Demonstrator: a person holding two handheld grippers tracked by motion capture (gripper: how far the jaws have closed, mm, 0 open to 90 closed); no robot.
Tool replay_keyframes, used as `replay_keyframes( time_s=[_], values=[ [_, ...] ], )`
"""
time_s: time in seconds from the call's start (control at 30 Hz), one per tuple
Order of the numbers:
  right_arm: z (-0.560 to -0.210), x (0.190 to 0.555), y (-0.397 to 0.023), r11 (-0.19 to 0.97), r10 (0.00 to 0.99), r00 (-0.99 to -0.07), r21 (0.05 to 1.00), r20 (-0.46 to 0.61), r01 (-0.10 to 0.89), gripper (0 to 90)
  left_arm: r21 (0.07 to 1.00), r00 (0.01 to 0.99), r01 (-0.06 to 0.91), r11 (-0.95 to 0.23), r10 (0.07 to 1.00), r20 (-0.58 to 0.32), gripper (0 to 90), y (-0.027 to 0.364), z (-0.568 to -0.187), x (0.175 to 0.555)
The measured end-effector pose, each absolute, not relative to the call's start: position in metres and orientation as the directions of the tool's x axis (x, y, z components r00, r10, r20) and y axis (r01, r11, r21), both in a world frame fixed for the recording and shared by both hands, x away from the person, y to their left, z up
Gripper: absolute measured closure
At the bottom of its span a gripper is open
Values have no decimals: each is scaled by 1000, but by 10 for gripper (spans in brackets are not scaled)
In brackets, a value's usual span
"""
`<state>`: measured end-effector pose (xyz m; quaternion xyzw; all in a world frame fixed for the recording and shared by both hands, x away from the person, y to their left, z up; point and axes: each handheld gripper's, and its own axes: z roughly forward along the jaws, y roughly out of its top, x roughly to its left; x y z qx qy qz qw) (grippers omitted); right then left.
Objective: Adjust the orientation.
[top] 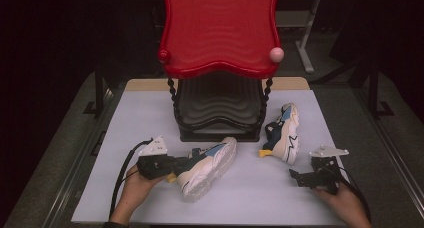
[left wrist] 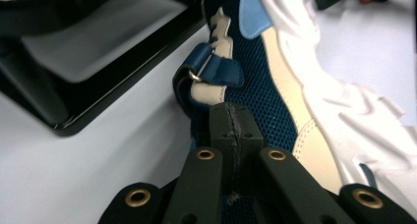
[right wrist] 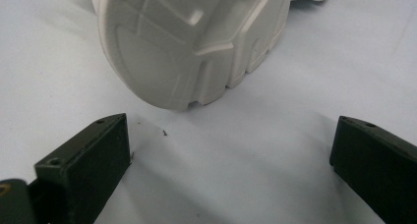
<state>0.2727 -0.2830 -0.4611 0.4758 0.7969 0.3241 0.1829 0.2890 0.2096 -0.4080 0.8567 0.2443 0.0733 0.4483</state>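
The left tool point(top: 172, 166) pinches the heel of the near shoe point(top: 207, 165) lying on the counter point(top: 150, 113). The right tool point(top: 296, 177) (jaws wide apart) rests just beside the far shoe point(top: 284, 133), not touching.

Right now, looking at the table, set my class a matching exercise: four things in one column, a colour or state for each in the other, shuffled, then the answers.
Things
1. left gripper
2. right gripper
3. top shelf of the rack
4. right-hand shoe

States
A. red and wavy
B. open, holding nothing
C. lying on its side, sole toward the right gripper
D. shut on the near shoe

Pairs: 1-D, 2-B, 3-A, 4-C
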Motion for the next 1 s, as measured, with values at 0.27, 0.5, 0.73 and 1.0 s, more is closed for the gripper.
replay_keyframes(
  time_s=[0.27,0.5,0.73,1.0],
  values=[
    [-461,273,-283,337,877,-480,690,17,640,11,795,865,380,-474,487,-123,900,210,-412,290],
    [-461,273,-283,337,877,-480,690,17,640,11,823,889,341,-455,440,-125,900,204,-402,283],
    [-461,273,-283,337,877,-480,691,17,640,11,840,910,313,-443,393,-131,900,197,-394,275],
    [-461,273,-283,337,877,-480,691,17,640,11,851,927,292,-436,349,-139,900,185,-387,265]
  ],
)
